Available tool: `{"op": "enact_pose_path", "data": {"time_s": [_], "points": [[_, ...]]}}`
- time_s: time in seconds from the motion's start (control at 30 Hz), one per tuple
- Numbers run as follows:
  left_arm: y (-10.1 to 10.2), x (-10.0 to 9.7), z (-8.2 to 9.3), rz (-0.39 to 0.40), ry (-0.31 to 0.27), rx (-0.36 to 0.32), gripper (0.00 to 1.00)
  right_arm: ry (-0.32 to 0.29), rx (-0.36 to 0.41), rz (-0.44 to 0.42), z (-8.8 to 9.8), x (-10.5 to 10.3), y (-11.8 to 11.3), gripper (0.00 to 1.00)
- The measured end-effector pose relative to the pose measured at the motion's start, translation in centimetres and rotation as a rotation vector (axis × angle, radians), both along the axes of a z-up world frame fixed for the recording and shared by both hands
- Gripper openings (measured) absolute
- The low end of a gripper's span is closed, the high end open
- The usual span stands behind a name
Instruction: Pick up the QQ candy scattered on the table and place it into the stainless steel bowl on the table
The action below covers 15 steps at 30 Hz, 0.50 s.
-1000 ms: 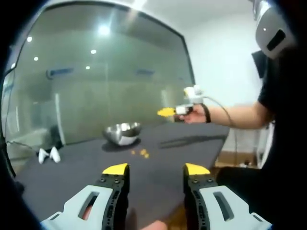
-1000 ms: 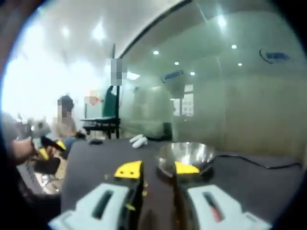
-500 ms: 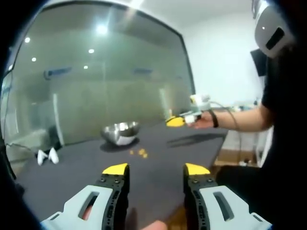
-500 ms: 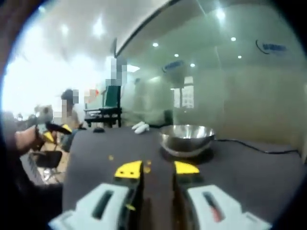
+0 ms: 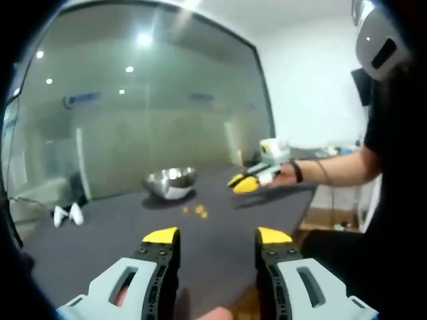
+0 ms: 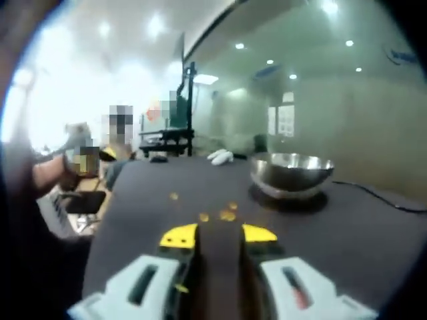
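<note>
Several small orange QQ candies (image 5: 197,211) lie on the dark table (image 5: 120,233) just in front of the stainless steel bowl (image 5: 170,181). My left gripper (image 5: 217,237) hangs open and empty above the table's near part, well short of the candies. From the right of the left gripper view, a hand holds my right gripper (image 5: 245,183) low over the table, to the right of the candies. In the right gripper view, my right gripper (image 6: 219,235) is open and empty. The candies (image 6: 227,215) lie just beyond its tips, with the bowl (image 6: 292,172) further off to the right.
Two white objects (image 5: 67,215) lie at the table's far left by a glass wall (image 5: 133,120). A dark cable (image 6: 383,197) runs behind the bowl. The person's body (image 5: 393,200) stands on the right. A table edge (image 5: 303,213) drops off at the right.
The right gripper has come down and in toward the candies, so they sit closer in its view and the bowl has slid right. The left gripper has not moved.
</note>
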<state>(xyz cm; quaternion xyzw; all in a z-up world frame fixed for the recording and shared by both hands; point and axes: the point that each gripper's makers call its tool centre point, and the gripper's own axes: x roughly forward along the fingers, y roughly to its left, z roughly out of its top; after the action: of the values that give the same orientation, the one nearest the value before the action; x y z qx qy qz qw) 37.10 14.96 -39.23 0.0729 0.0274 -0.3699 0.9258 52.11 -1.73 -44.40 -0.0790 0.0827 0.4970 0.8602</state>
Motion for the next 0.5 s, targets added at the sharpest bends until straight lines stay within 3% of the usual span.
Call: {"op": "enact_pose_path", "data": {"time_s": [0.5], "points": [[0.6, -0.5, -0.1, 0.010, -0.001, -0.011, 0.46, 0.042, -0.061, 0.106, -1.5, 1.0, 4.9, 0.25]]}}
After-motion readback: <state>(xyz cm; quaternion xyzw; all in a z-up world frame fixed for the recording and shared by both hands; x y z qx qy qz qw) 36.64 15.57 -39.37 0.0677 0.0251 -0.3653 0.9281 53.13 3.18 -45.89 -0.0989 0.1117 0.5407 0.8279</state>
